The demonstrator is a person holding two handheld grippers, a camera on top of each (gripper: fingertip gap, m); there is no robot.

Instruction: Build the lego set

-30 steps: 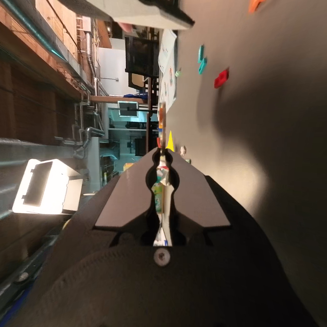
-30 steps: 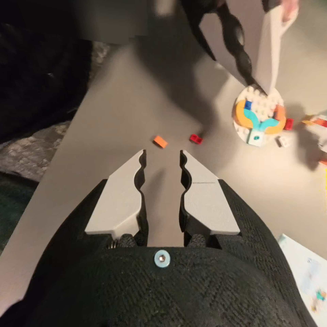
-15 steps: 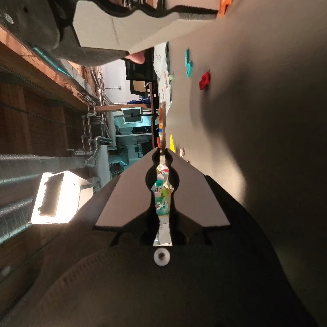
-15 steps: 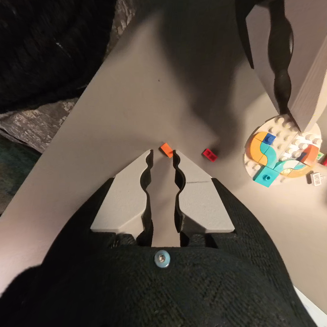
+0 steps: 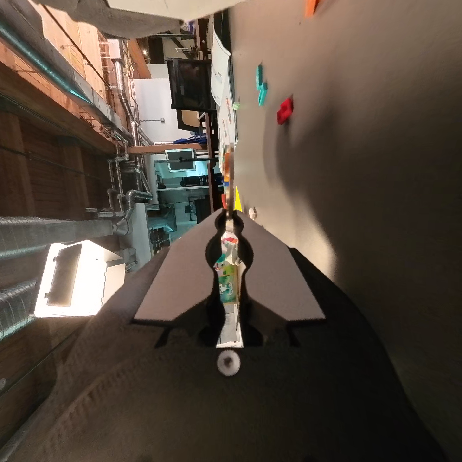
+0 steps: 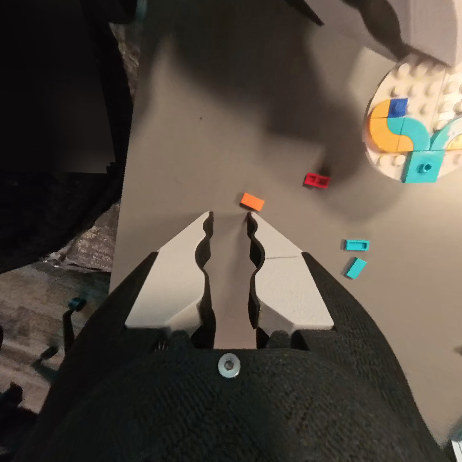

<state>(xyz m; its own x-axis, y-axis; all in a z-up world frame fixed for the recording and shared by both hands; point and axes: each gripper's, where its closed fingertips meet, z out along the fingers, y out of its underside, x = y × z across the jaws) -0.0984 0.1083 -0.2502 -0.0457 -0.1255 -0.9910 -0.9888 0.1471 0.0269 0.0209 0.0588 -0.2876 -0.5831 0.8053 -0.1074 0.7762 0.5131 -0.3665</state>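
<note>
Between the right gripper [image 6: 229, 216] fingers [image 6: 175, 270] only bare tabletop [image 6: 200, 125] shows; they stand narrowly parted and empty, tips just short of the orange tile [image 6: 252, 200], probably lined up to pick it. Left gripper [image 5: 228, 212] fingers pinch the round white plate [image 6: 412, 100] by its edge, likely steadying the build for the next piece. Red brick [image 6: 317, 180] and two teal tiles [image 6: 356, 245] lie loose nearby.
</note>
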